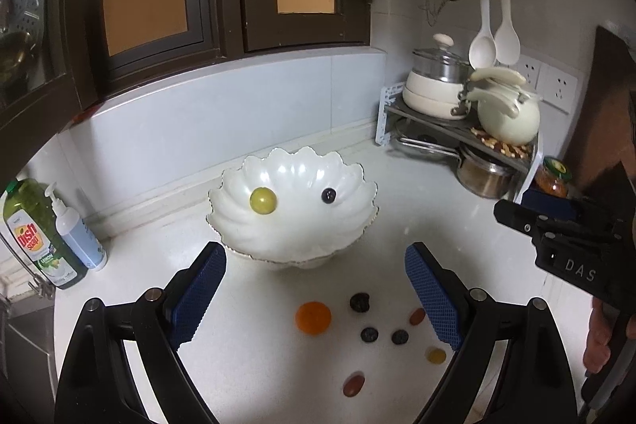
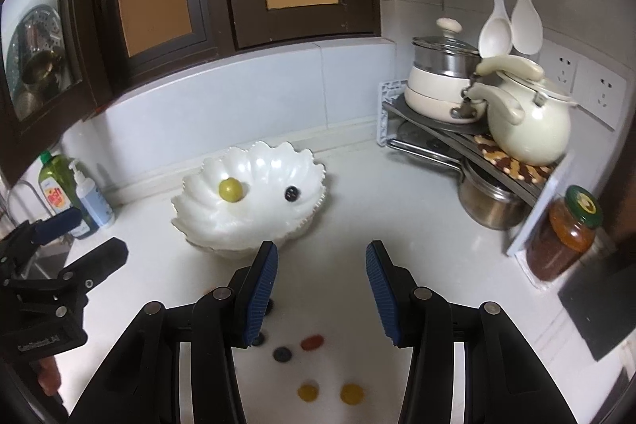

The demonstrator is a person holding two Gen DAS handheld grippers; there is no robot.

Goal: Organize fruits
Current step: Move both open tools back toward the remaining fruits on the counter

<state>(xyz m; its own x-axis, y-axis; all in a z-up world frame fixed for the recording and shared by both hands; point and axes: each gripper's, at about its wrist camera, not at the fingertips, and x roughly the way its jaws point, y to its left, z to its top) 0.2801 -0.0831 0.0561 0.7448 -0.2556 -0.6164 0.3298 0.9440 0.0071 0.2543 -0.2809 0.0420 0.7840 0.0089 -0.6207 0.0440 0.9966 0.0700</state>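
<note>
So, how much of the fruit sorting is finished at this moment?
Done: a green grape and a dark berry lie in the white bowl. In hand: nothing; the left tool and right tool are both empty. Left: the orange fruit and other small fruits on the counter.

A white table [image 1: 457,209] in a kitchen corner carries a white scalloped bowl [image 1: 292,225] near the back wall. In front of the bowl small fruits lie loose on the bare surface: an orange citrus fruit [image 1: 313,317], three dark berries [image 1: 360,302] close together, two reddish oval fruits [image 1: 353,385] and a small yellow one [image 1: 436,355]. At the left edge a green dish soap bottle [image 1: 39,237] stands touching a white pump bottle [image 1: 77,229]. In the right corner a two-tier rack [image 2: 512,165] stands on the table, a steel pot [image 2: 491,201] under it and a green-lidded jar of red preserve [image 2: 562,237] just beside its white end panel.
</note>
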